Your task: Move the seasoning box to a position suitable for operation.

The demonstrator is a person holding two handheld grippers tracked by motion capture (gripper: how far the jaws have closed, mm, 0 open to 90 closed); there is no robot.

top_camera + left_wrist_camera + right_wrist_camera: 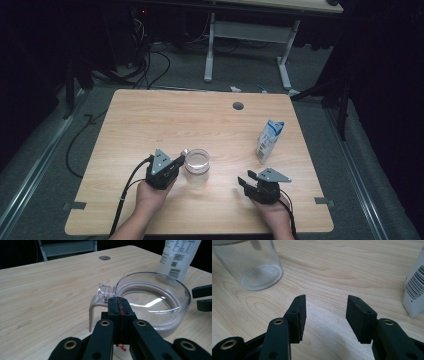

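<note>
Left gripper point(176, 163) sits nearest, jaws pressed together with nothing between them, tips just short of the handle point(96, 305) of the clear jug point(197, 162). Right gripper point(325, 315) hovers spread over bare table point(150, 120), empty, well right of the jug. The jug stands upright near the front middle of the table, seemingly empty. Likely light, rigid, slick clear plastic, so a rim pinch could slip; the handle is the safer hold. Farther back right stands a milk carton point(269, 140), light and crushable, best taken across its flat sides. Count: one jug, one carton, two grippers.
</note>
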